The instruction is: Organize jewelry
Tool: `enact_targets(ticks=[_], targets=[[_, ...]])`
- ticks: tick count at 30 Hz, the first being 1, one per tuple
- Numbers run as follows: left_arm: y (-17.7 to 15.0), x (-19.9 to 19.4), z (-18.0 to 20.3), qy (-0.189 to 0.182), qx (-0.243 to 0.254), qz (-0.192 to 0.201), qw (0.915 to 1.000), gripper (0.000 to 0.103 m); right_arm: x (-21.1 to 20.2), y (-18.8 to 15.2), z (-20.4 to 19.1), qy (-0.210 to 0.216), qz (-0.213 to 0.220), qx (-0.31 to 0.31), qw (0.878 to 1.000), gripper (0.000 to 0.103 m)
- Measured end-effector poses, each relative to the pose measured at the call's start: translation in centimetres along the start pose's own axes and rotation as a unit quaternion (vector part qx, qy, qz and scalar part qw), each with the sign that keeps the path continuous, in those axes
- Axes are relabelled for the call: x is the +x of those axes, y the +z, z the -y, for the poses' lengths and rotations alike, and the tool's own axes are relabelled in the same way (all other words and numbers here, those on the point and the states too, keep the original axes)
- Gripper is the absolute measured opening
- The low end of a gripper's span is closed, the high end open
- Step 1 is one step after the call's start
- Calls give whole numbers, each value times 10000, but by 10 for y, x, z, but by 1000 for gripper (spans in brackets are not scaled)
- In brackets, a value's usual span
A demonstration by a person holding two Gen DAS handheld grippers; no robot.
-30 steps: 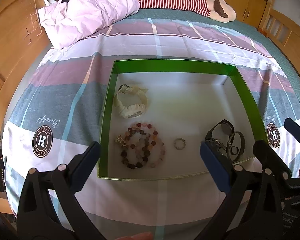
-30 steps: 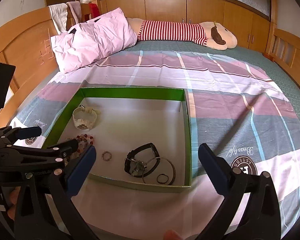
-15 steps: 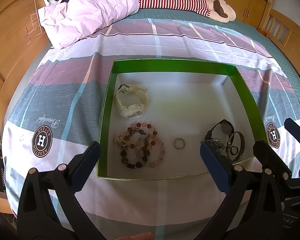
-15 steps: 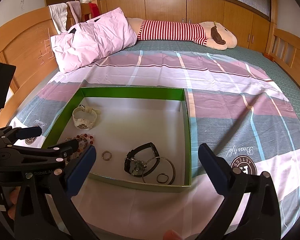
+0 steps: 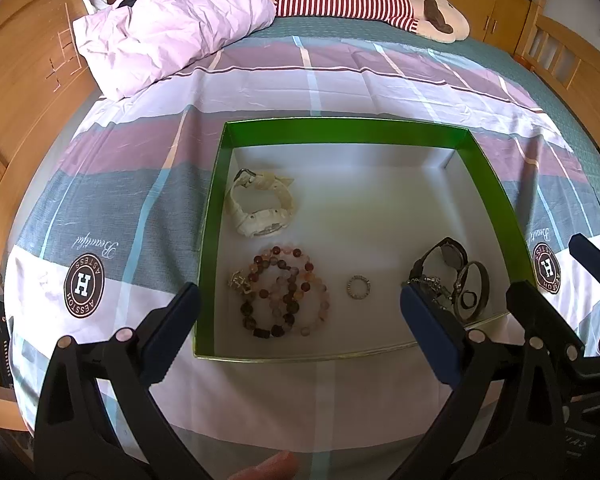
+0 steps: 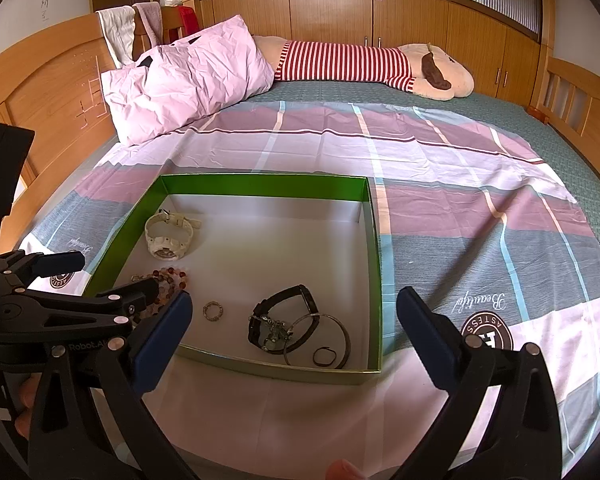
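- Nearest, the left gripper [image 5: 300,336] hangs over the near edge of the bed with its fingers spread wide and nothing between them; its left blue pad [image 5: 172,332] sits outside the box's near-left corner, the right one over the dark watch.
- The right gripper [image 6: 292,336] is likewise wide open and empty, its pads level with the box's near wall; the left gripper [image 6: 60,304] shows at the left of its view and covers part of the beads.
- A shallow green box [image 5: 339,126] with a white floor lies on the plaid bedsheet [image 5: 140,200], its sides roughly square to the bed.
- Near-right corner: one dark watch [image 5: 439,260] standing on its edge, strap loop running near-left to far-right, a thin bangle [image 5: 473,292] leaning on it, one small dark ring [image 5: 468,300] inside the bangle, and a tangle of silvery chain [image 5: 429,282] whose shape is hard to make out.
- Near middle: one small beaded ring [image 5: 357,287], lying flat and apart from the rest.
- Near-left: bead bracelets [image 5: 284,292] in reddish and pale stones, piled in overlapping loops, so their count cannot be told; a small metal charm lies at their left.
- Farther left: one cream watch [image 5: 262,210], strap closed in a loop, dial facing near.
- Beyond the box: one pink pillow [image 6: 188,76] and one striped plush toy [image 6: 359,64], lying crosswise before wooden cabinets.
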State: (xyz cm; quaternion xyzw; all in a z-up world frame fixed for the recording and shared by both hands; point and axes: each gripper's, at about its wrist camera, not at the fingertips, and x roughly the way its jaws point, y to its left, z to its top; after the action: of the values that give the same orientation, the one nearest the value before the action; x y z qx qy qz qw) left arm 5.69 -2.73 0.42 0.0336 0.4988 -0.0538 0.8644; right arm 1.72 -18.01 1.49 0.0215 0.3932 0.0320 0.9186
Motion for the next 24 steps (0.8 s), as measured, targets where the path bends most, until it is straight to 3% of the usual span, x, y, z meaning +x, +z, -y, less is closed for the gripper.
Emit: enact_targets(ticks=[24], targets=[[-2,0,1,124,30,47,9999,101,-1,-1,-1,-9,6,-13,10000,102]])
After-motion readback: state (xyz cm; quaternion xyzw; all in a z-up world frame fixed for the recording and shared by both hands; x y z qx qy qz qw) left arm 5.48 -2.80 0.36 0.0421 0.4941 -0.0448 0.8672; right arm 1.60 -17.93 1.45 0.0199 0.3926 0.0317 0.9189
